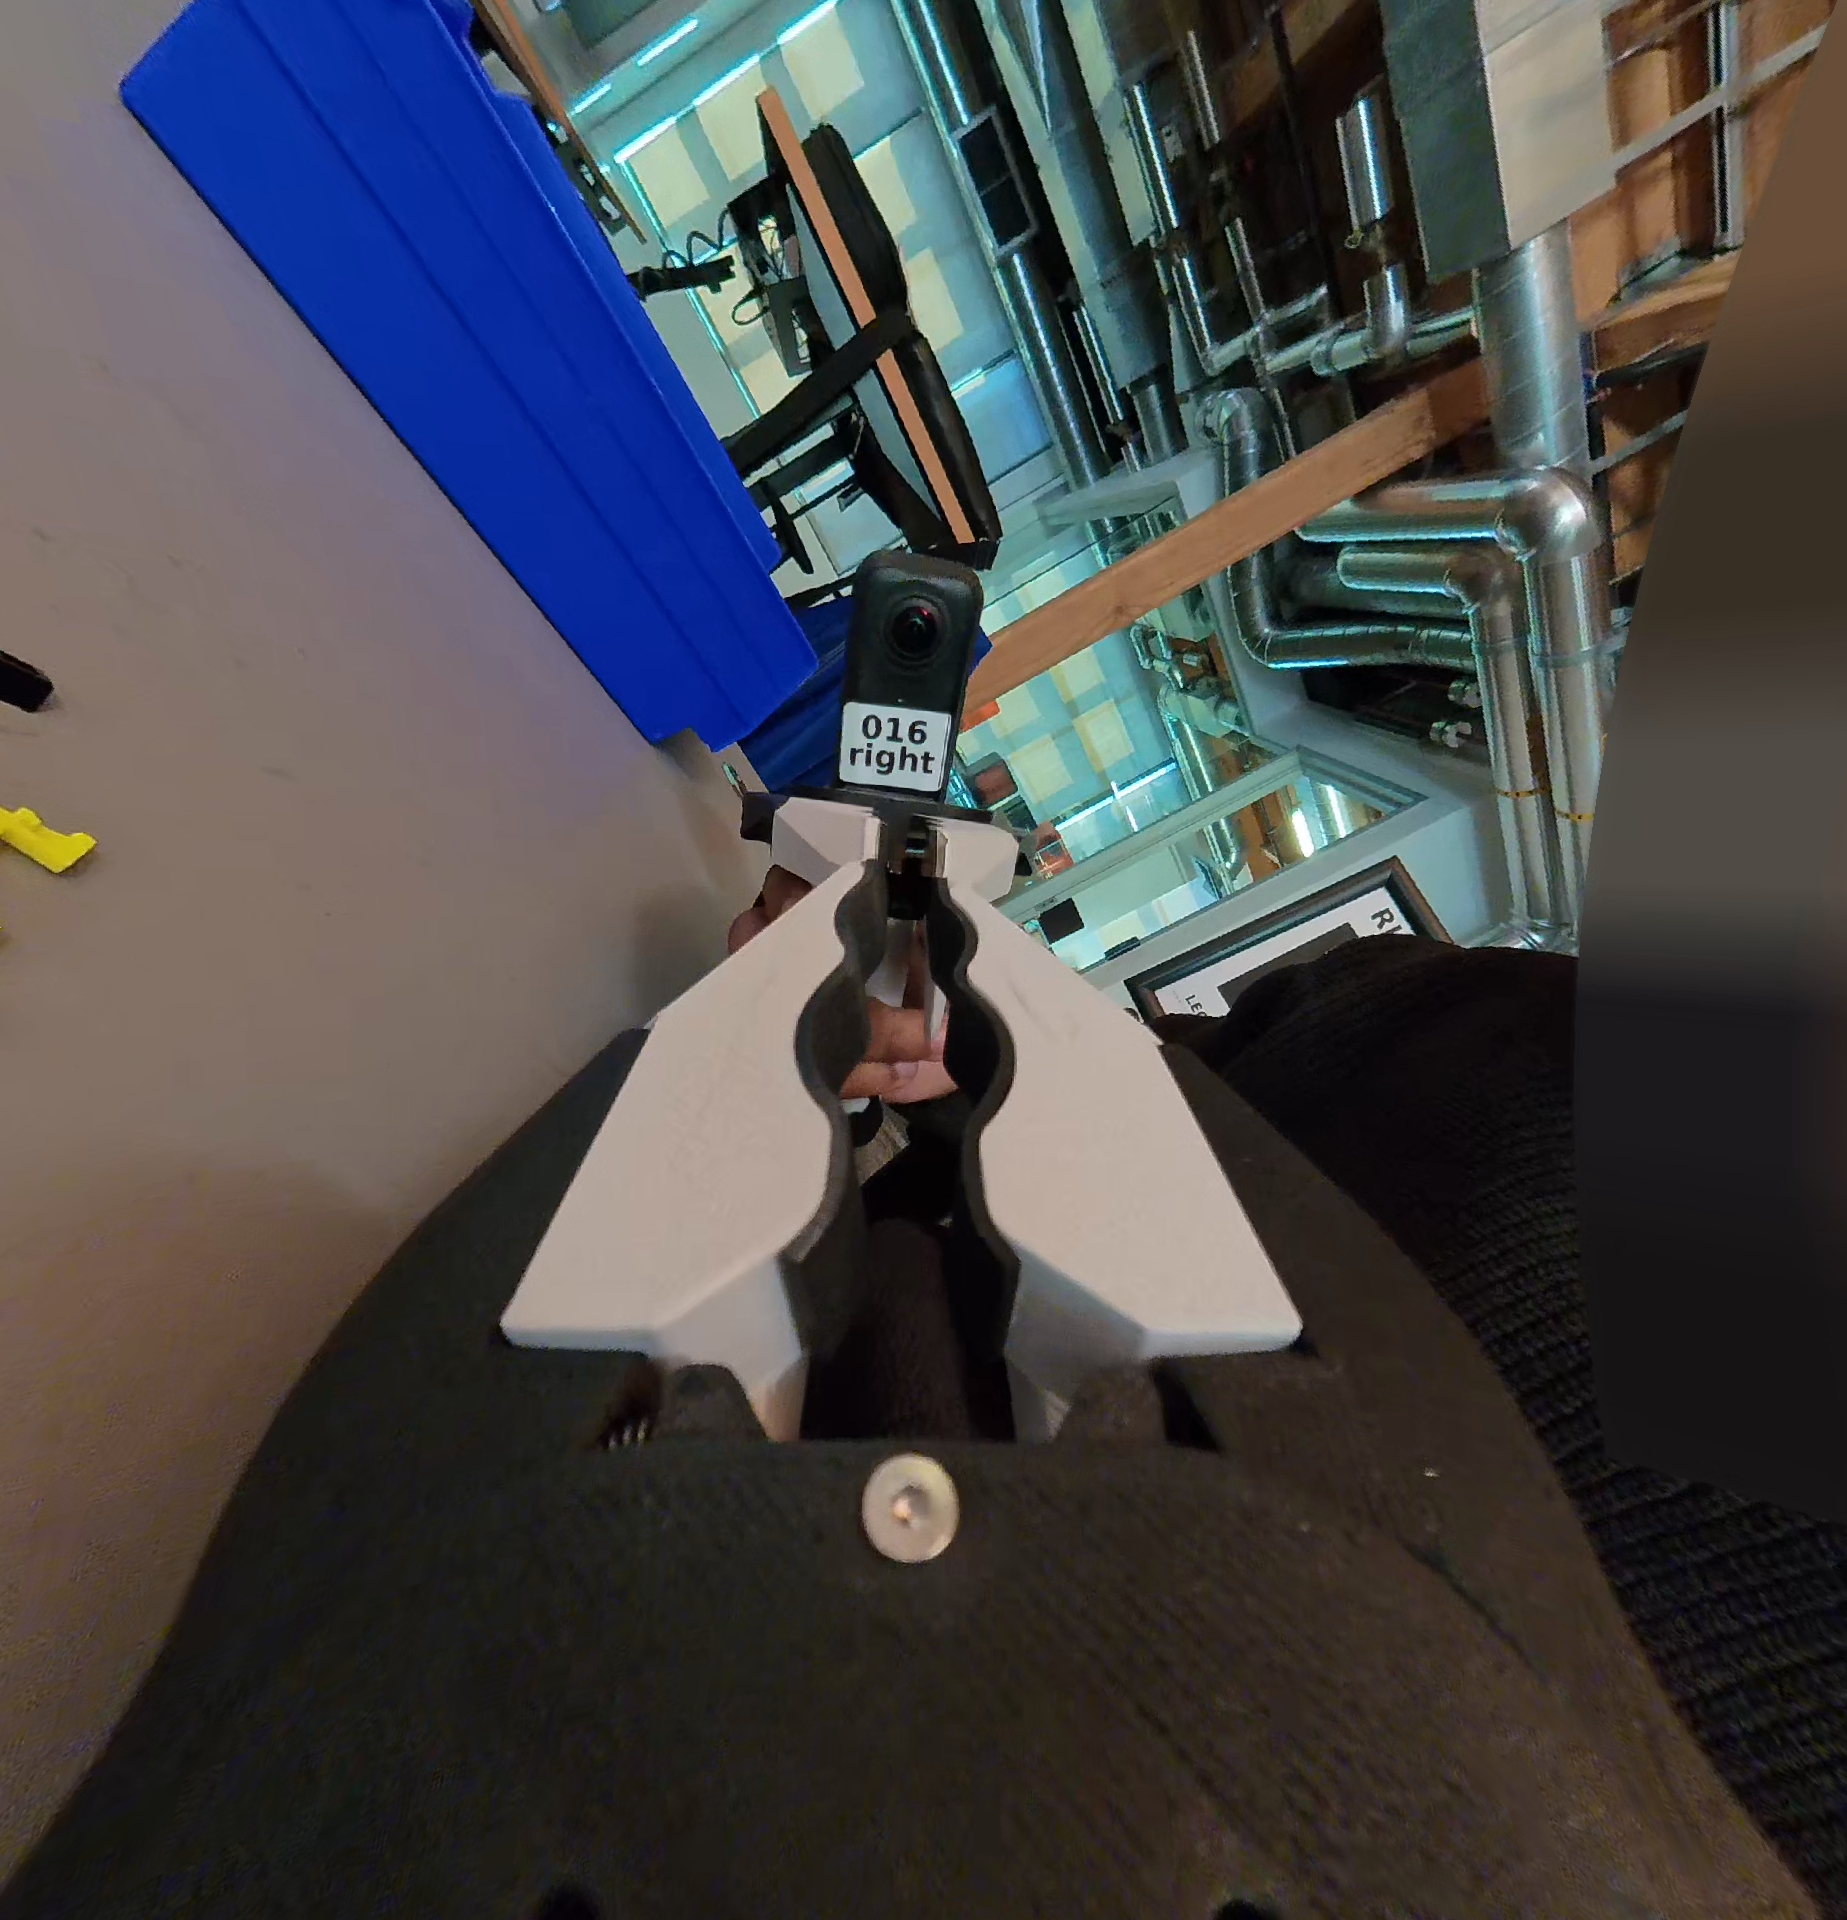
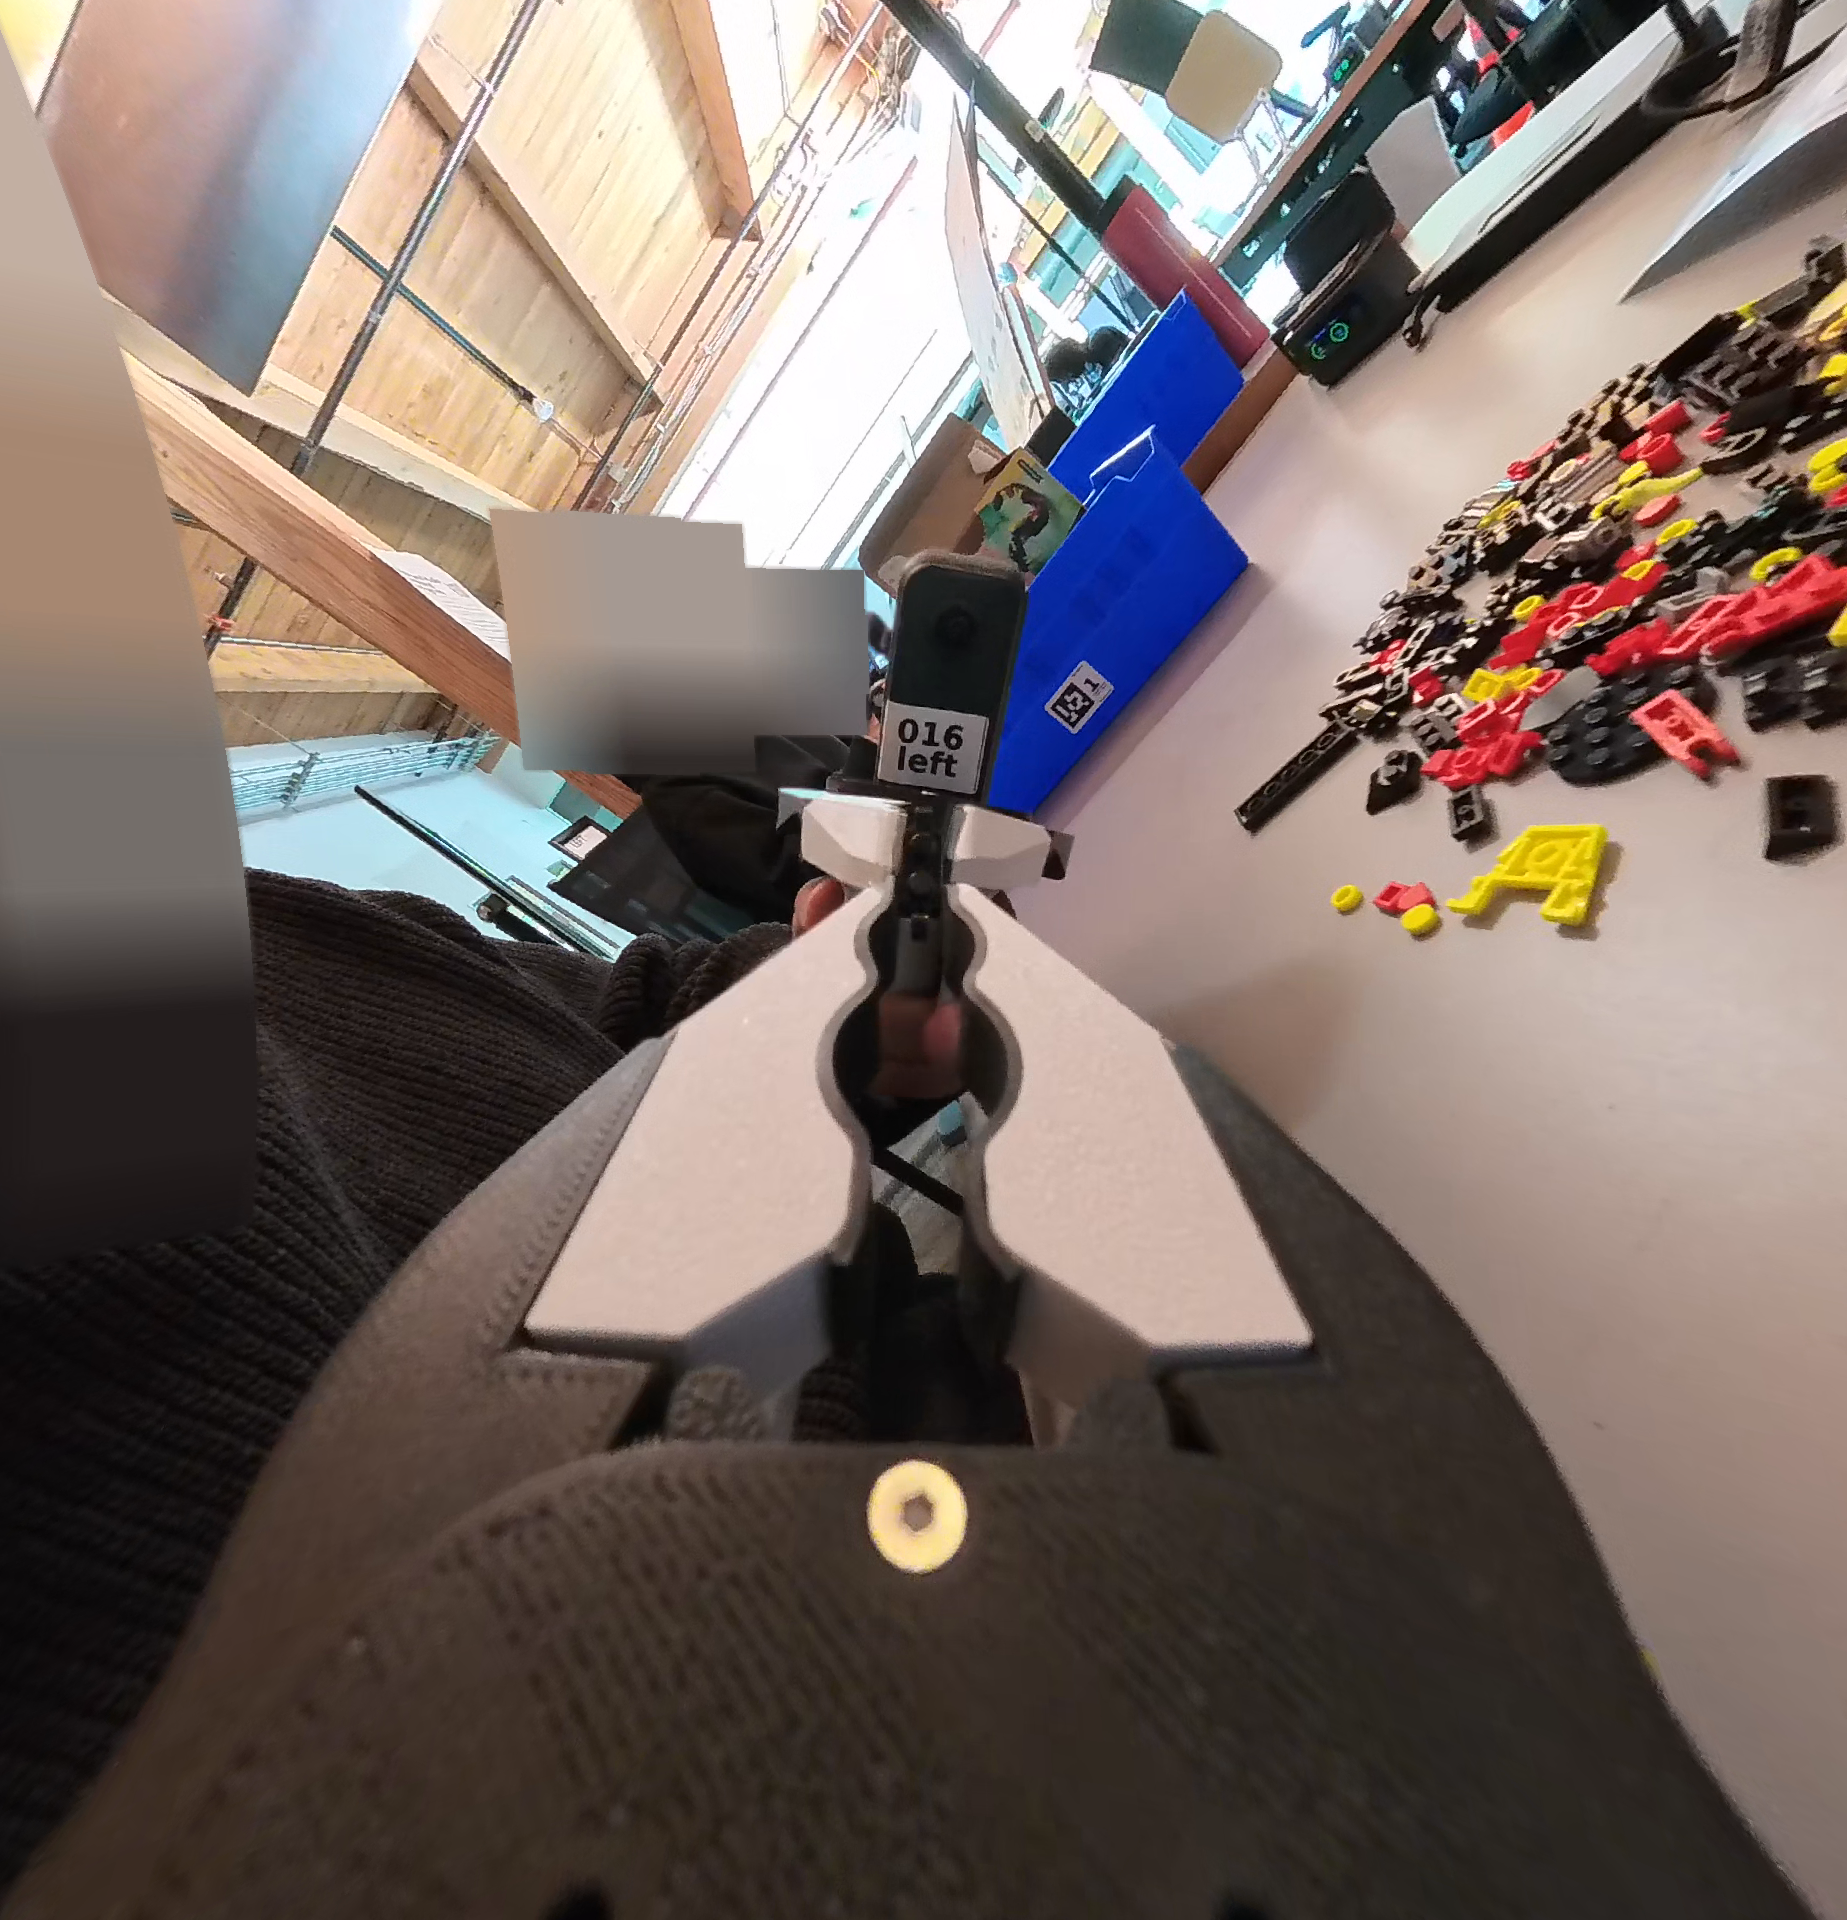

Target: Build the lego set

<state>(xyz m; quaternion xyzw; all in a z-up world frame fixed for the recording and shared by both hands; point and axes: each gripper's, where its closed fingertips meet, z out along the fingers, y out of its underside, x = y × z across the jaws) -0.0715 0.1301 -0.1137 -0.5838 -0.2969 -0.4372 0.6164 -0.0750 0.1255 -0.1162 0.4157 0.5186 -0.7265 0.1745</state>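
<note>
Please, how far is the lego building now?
Done: nothing visible; the lego pieces lie loose on the table. In hand: nothing; the left gripper and right gripper point at each other, tip to tip, nearly closed and empty. Left: all of the building.

At ten o'clock in the left wrist view we see blue bins lying on the grey table. Silver ducts and a wooden beam fill two o'clock. In the right wrist view we find a cardboard box at twelve o'clock, just beside the bins.
</note>
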